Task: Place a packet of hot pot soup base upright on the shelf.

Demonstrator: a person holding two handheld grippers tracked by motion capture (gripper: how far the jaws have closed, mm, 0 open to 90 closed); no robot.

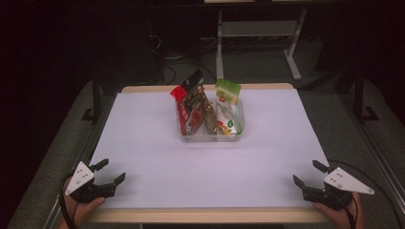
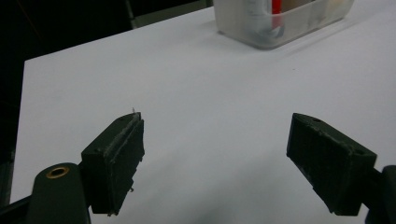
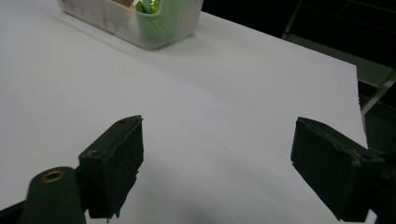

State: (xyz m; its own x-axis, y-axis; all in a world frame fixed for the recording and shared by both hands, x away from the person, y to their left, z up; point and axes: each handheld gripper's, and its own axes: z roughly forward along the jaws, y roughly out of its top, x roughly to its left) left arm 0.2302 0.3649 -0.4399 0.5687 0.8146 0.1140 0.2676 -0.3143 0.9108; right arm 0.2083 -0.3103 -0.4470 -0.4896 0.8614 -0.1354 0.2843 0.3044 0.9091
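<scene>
Both pairs of jaws stand spread wide with nothing between them. At the near left corner the left gripper [image 1: 109,172] rests low over the table [image 1: 143,143], held by a hand [image 1: 81,206] at the edge; the left gripper view looks across bare white sheet toward the bin [image 2: 280,23]. That clear bin [image 1: 212,136] sits a little beyond the middle of the table, well apart from both grippers, with snack packs standing upright in it: a red pack [image 1: 184,112] on the left, a brown pack [image 1: 206,112] in the middle, a green-topped pack [image 1: 228,107] on the right. How many packs there are in all is hard to tell, since they overlap. At the near right corner the right gripper [image 1: 308,174] mirrors the left.

I judge this the start, before any reach. The next move calls for one gripper to travel far and inward to the bin, come down over a pack's top edge and pinch it, perhaps with the other steadying the bin.

A white sheet covers the table, edged in pale wood. Beyond it the room is dark, with desk legs and cables on the floor.
</scene>
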